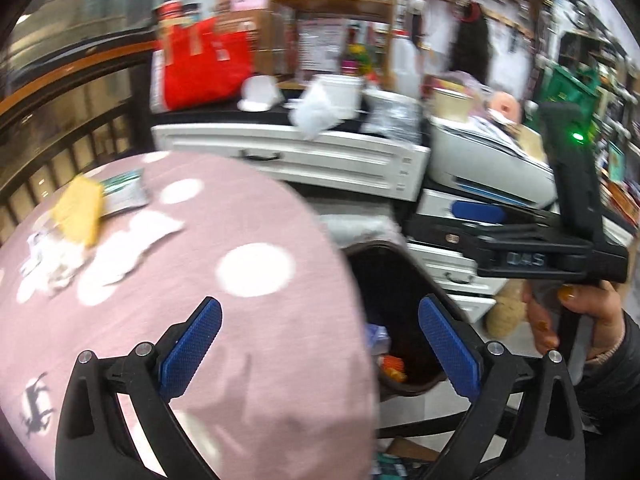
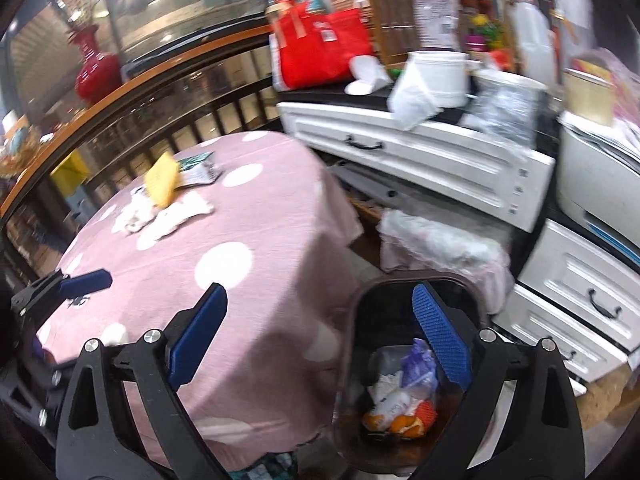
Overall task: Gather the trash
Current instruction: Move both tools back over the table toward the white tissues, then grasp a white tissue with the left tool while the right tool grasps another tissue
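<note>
Both grippers, left and right, hold empty fingers wide beside the dark plastic trash bin, scraps on the pink polka-dot tabletop beyond it.

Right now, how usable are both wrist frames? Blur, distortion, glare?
Left wrist: motion blur smears the trash pile on the pink tablecloth; the left gripper stays sharp. Right wrist: milder blur, bin contents readable, glare on the glass behind the railing. Both: strong fisheye bending, dark corners.

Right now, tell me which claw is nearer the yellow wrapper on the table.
Left. The left claw hangs over the pink tablecloth, towards the yellow wrapper; the right claw is further off, at the table edge above the bin.
</note>
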A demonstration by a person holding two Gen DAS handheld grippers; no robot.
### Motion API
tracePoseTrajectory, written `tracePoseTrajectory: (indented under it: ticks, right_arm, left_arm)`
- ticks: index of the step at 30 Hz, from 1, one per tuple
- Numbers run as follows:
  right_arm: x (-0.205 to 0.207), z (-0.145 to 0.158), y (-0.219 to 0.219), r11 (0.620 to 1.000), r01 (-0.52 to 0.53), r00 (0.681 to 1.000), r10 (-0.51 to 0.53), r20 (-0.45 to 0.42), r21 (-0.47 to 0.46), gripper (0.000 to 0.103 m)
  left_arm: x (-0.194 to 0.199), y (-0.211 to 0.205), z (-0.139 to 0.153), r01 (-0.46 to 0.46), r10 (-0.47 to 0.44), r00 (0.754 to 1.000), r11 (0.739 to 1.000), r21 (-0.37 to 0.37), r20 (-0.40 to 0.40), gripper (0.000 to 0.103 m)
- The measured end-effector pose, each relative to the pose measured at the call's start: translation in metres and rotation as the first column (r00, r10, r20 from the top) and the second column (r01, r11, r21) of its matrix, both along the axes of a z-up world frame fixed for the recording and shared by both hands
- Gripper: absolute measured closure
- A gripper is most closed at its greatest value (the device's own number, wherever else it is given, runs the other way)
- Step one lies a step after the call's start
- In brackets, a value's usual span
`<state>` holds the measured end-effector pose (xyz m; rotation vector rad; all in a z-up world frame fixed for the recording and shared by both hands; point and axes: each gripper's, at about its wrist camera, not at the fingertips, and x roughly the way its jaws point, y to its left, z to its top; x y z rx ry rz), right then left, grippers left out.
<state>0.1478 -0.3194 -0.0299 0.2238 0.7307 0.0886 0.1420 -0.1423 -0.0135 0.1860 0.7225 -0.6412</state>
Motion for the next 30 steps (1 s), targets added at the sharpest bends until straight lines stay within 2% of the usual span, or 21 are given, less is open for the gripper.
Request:
tracePoseTrajectory:
  ticks: [4, 8, 16, 23, 26, 30]
  right_arm:
    - [0.016, 0.002, 0.031, 0.997, -0.077, 0.997, 0.077, -0.001, -0.02, 0.011]
    - [0.035, 0.002, 0.059, 0.989, -0.142, 0.99, 0.142, -0.012, -0.034, 0.011]
    - [0.072, -0.002, 0.11, 0.967, -0.253, 0.967, 0.252, -0.046, -0.021, 0.01]
    - [0.113, -0.005, 0.164, 0.926, -0.369, 0.929, 0.363, -0.079, -0.078, 0.011]
    - [0.13, -0.007, 0.186, 0.905, -0.411, 0.911, 0.403, -0.088, -0.111, 0.011]
    - [0.158, -0.014, 0.208, 0.884, -0.445, 0.895, 0.431, -0.116, -0.144, 0.011]
  left_arm:
    - [0.019, 0.038, -0.004, -0.102, 0.102, 0.995, 0.995, 0.009, -0.018, 0.006]
    - [0.038, 0.076, -0.009, -0.202, 0.202, 0.978, 0.979, 0.007, -0.044, 0.006]
    - [0.07, 0.155, -0.014, -0.387, 0.387, 0.92, 0.922, 0.014, -0.065, 0.006]
    - [0.11, 0.193, -0.014, -0.431, 0.432, 0.899, 0.902, 0.029, -0.076, 0.006]
    - [0.136, 0.199, -0.018, -0.438, 0.439, 0.896, 0.899, 0.034, -0.072, 0.006]
    - [0.171, 0.198, -0.026, -0.433, 0.437, 0.898, 0.898, 0.079, -0.045, 0.006]
